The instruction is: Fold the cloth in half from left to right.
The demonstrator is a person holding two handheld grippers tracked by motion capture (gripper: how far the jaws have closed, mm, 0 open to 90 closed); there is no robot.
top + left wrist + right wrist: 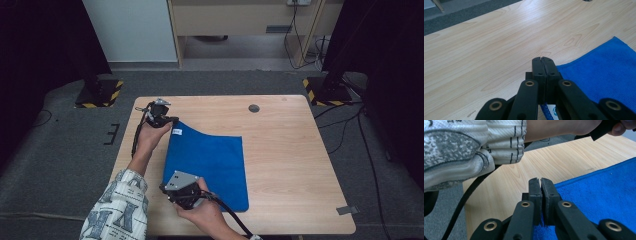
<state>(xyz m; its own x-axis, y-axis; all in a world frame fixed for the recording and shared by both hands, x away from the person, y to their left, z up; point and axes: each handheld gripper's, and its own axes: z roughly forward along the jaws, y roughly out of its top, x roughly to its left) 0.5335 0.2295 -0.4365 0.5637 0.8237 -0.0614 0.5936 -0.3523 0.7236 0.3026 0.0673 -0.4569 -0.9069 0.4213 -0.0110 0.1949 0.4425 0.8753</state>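
Black right tongs (541, 180) pinching fuzzy blue cloth (599, 195), left tongs (542, 58) likewise, woodgrain table (486, 50)

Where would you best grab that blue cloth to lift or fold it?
By its corners along one edge. The blue cloth lies flat on the table, so only its thin hem offers a hold. Come in low from the table's left side, as now: the left hand-held gripper is shut on the far left corner, and the right hand-held gripper is shut on the near left corner.
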